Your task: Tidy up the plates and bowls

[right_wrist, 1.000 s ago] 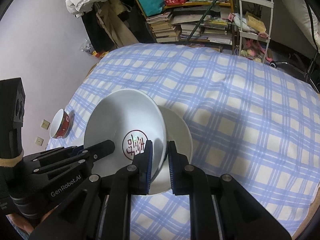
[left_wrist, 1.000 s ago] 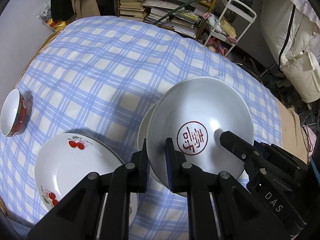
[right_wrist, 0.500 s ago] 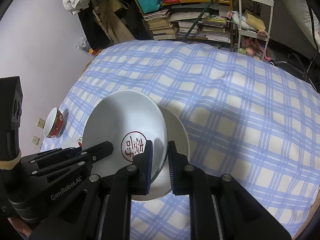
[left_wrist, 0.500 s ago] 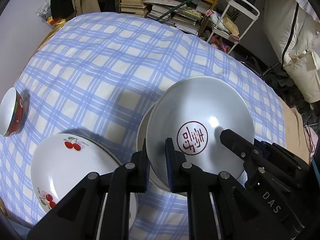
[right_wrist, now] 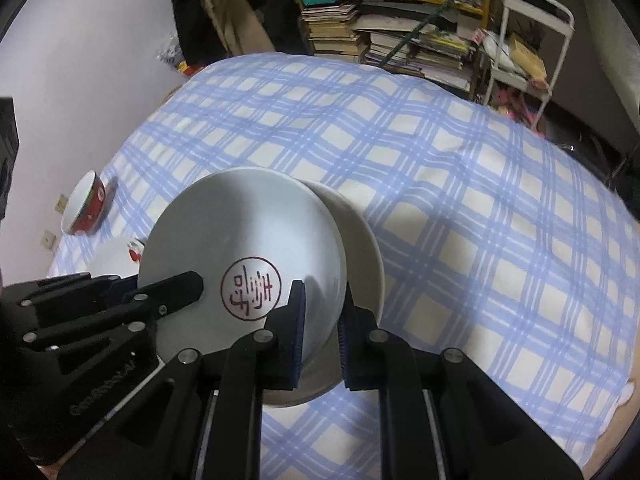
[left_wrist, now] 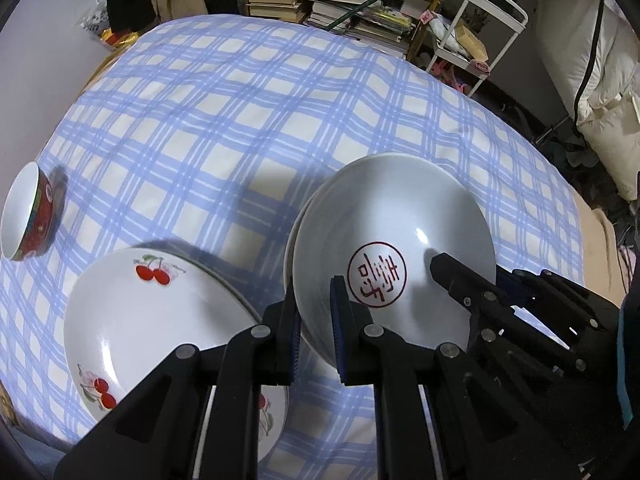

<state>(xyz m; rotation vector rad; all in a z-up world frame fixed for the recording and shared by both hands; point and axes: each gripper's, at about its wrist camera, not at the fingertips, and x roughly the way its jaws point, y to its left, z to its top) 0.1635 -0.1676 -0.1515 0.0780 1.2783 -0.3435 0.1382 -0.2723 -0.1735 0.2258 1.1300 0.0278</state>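
Observation:
Both grippers hold a white bowl with a red round stamp (left_wrist: 392, 240) (right_wrist: 244, 248) by its rim, tilted above a plain white plate (right_wrist: 366, 252) on the checked tablecloth. My left gripper (left_wrist: 316, 318) is shut on the bowl's near-left rim. My right gripper (right_wrist: 322, 322) is shut on its right rim. A white plate with cherries (left_wrist: 160, 320) lies to the left; it also shows in the right wrist view (right_wrist: 116, 258). A small red bowl (left_wrist: 28, 216) (right_wrist: 86, 210) lies on its side at the far left edge.
The blue and white checked tablecloth (left_wrist: 260, 100) covers the table. Behind it stand stacked books (left_wrist: 360, 12) and a white wire cart (left_wrist: 480, 32). A pale wall (right_wrist: 80, 60) is on the left.
The bowl held by both grippers has shifted a little toward the near side and lower over the plain plate. The cherry plate and red bowl have not moved on the cloth.

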